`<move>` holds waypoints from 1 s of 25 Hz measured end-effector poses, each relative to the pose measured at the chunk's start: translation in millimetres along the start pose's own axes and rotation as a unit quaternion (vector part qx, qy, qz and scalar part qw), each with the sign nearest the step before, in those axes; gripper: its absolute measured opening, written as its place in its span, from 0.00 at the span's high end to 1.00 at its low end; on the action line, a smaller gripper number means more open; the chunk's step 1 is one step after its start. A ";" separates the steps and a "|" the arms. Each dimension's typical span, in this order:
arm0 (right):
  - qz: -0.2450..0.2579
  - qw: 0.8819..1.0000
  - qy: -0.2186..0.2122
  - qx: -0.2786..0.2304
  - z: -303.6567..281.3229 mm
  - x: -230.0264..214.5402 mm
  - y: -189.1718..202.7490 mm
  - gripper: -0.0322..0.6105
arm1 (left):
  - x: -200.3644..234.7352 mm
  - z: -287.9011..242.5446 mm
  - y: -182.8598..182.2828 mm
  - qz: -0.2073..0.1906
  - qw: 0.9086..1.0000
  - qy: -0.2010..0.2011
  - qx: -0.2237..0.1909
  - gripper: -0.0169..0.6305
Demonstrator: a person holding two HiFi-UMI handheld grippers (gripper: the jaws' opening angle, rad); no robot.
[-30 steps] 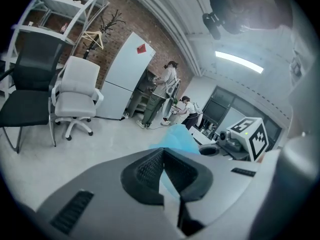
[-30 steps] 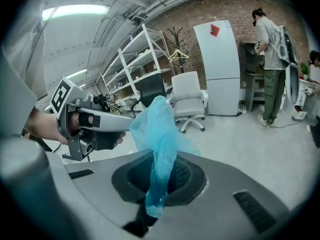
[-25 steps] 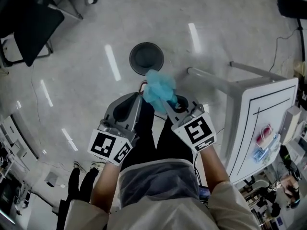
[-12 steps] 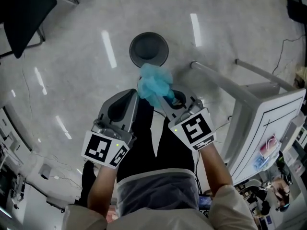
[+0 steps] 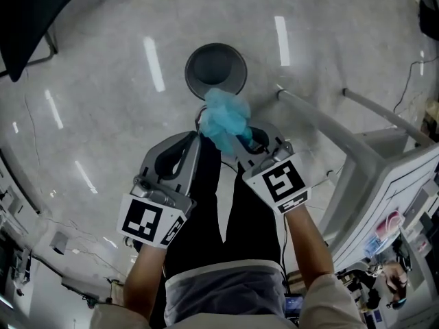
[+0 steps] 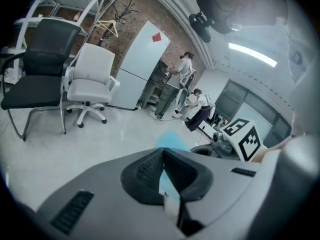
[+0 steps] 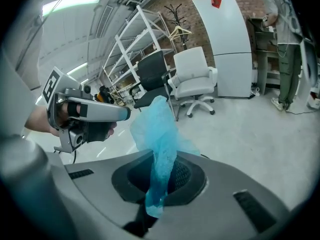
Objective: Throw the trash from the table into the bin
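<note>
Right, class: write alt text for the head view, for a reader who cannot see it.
Seen from above, the right gripper holds a crumpled blue wad near a round dark bin on the floor. The left gripper is shut and empty beside it.

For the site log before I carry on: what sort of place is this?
Probably an office-like lab or workshop: a brick wall, open metal shelving, and a black office chair beside a white office chair on a grey floor.
</note>
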State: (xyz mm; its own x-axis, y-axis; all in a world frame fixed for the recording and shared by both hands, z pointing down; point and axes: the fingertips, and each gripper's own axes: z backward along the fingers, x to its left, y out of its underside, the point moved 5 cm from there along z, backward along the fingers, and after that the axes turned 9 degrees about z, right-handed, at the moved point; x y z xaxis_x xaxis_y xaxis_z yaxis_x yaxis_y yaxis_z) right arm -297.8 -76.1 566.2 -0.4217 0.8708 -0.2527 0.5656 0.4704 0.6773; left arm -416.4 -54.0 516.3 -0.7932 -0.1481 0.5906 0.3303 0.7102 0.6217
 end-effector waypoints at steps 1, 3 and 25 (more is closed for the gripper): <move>-0.001 1.000 -0.001 0.002 -5.3 -1.5 1.9 0.90 | 4.2 -1.8 0.5 0.003 1.000 -0.001 -0.002 0.96; -0.002 1.000 -0.002 0.007 -15.8 -4.2 6.8 0.90 | 11.9 -6.0 3.7 0.011 1.000 -0.003 -0.004 0.96; -0.041 0.998 0.031 0.037 -82.9 -43.5 80.5 0.90 | 53.5 -36.6 52.4 0.043 0.999 0.001 -0.003 0.96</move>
State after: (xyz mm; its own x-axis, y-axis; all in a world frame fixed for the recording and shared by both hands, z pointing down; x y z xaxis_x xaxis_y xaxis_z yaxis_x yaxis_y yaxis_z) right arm -292.6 -87.9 689.0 -0.5108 0.8193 -0.2603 0.5773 0.5513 0.6023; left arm -422.8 -49.9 599.3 -0.7611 -0.0878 0.6427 0.3998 0.7168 0.5713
